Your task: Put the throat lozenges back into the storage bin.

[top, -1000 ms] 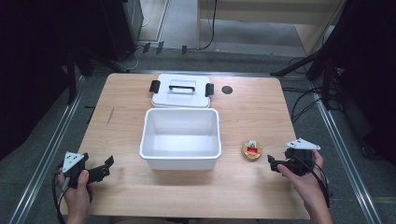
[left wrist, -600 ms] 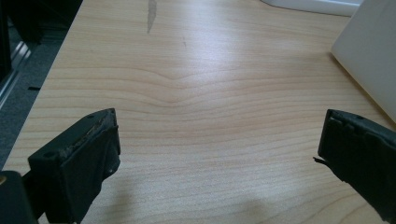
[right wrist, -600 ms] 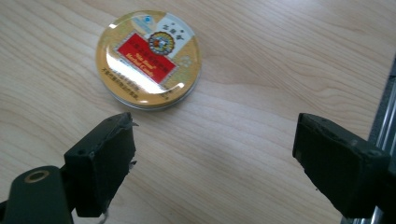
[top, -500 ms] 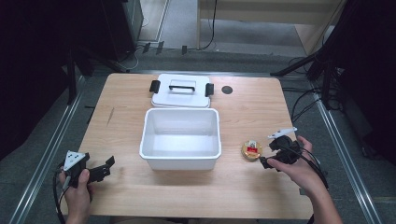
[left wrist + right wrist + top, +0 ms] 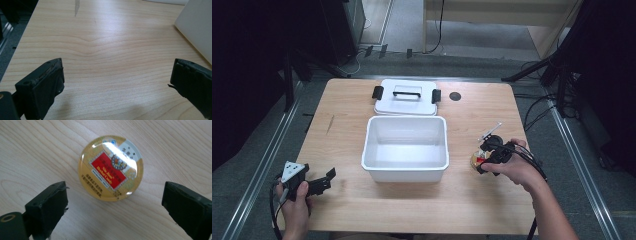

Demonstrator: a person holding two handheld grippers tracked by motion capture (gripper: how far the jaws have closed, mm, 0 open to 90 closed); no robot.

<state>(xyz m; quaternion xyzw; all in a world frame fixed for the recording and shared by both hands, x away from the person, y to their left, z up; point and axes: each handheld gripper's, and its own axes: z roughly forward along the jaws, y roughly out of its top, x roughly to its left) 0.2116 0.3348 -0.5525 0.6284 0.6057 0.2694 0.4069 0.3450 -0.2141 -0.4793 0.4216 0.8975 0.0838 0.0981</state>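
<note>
My right gripper point(image 5: 113, 202) stands wide open over a round, glossy tin point(image 5: 110, 168) with a gold rim and red label; the jaws flank it without touching. The tin lies flat on the pale wooden table point(image 5: 472, 200), just right of the white plastic bin point(image 5: 405, 147). My right hand point(image 5: 512, 165) angles downward. My left gripper point(image 5: 117, 82), also wide open and empty, rests low near the table's left front corner.
</note>
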